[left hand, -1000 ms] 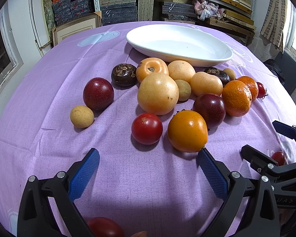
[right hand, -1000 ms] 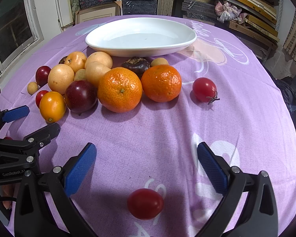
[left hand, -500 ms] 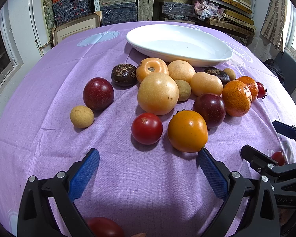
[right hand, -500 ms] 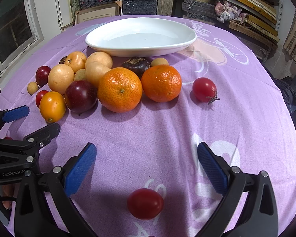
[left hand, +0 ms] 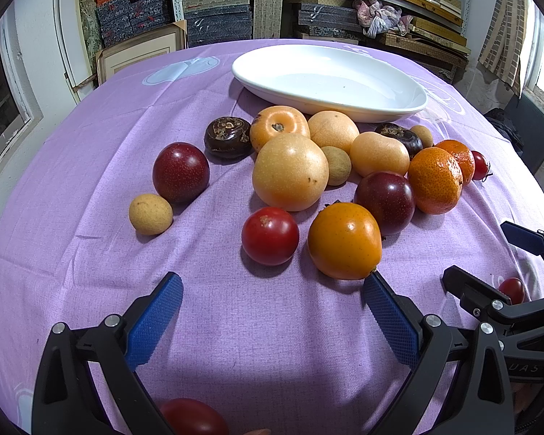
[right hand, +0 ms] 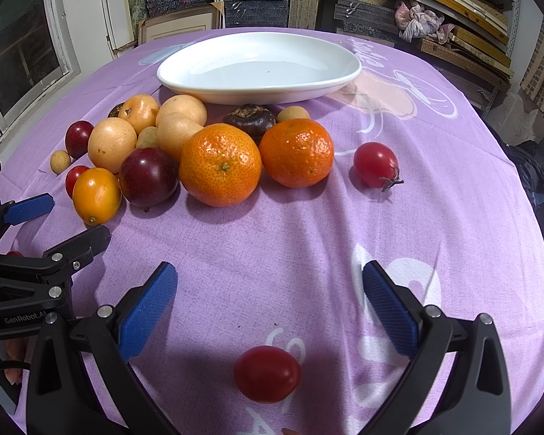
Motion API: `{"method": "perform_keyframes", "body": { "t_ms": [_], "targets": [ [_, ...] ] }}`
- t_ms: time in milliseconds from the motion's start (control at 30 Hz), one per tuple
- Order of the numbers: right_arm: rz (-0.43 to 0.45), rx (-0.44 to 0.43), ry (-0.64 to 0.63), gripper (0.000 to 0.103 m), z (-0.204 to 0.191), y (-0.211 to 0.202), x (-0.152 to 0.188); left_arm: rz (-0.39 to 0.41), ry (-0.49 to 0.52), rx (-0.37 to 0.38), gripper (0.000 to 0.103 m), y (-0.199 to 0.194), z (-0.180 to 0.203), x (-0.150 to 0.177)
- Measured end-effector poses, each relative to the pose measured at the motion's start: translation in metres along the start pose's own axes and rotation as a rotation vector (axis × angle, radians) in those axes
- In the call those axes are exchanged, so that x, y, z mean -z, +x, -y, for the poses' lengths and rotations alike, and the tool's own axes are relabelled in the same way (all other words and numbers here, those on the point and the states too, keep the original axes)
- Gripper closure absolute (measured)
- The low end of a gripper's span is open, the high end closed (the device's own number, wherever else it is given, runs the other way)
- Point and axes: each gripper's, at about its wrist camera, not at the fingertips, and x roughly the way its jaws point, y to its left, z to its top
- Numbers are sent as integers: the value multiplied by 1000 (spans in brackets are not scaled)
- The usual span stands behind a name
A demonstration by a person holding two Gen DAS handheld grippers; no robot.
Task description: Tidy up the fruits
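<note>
A heap of fruit lies on the purple cloth in front of an empty white plate (left hand: 399, 107) (right hand: 185, 79). Nearest my left gripper (left hand: 270, 290) are a red tomato (left hand: 270, 235) and an orange fruit (left hand: 344, 241); its fingers stand open just short of them, holding nothing. Behind sit a pale round pear (left hand: 290, 172), dark plums (left hand: 180, 172) (right hand: 148, 175) and two mandarins (right hand: 220, 164) (right hand: 296, 152). My right gripper (right hand: 268, 279) is open and empty, with a cherry tomato (right hand: 267, 373) low between its fingers. Another stemmed tomato (right hand: 375, 165) lies apart on the right.
Shelves of stacked boxes (left hand: 217, 14) line the wall behind the table. A small tan longan (left hand: 150, 214) sits alone at the left. A red tomato (left hand: 192, 417) lies under my left gripper. Windows flank both sides, and bare cloth spreads at the near right (right hand: 435, 217).
</note>
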Motion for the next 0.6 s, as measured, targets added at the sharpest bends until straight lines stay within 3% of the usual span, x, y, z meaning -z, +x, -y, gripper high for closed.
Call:
{"method": "perform_keyframes", "body": {
  "t_ms": [333, 533, 600],
  "targets": [
    [1, -10, -17, 4, 0, 0, 0, 0, -8, -7, 3, 0, 0, 0],
    [-11, -85, -123, 4, 6, -8, 6, -14, 53, 39, 3, -4, -4, 1],
    [31, -138, -119, 4, 12, -23, 11, -19, 56, 43, 3, -5, -14, 3]
  ]
}}
